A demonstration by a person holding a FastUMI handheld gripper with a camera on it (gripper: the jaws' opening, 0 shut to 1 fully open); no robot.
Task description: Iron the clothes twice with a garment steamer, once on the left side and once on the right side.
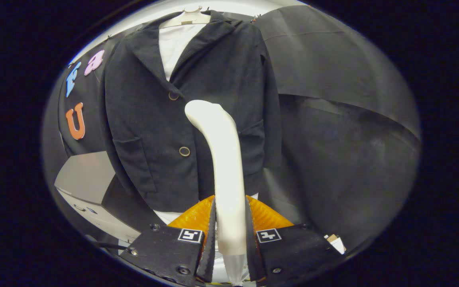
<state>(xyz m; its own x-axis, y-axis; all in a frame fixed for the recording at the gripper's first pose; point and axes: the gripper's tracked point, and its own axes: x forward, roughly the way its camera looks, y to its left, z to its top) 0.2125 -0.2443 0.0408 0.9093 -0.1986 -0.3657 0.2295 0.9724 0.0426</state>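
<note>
Holding the white garment steamer [224, 167] tight, the gripper [229, 235] has its jaws nearly closed, with one dark finger pressing on each side of the steamer's handle. The steamer stands up tall between the jaws. Its long body runs straight away from them, toward the jacket. Its rounded head bends over to the left at the far end.

The black jacket [189, 115] hangs just beyond the steamer, on a pale hanger [185, 16] with a white shirt [173, 44] under it. It faces the jaws. The steamer's head sits in front of the jacket's middle, near the line of round buttons [184, 151]. I cannot tell if the head touches the cloth or is just close to it.

The jacket's sides spread out to the left and right of the head. So the next move is likely a slide sideways, then along one side of the jacket.

A grey box [90, 179] sits low on the left, near the jacket's bottom corner.
</note>
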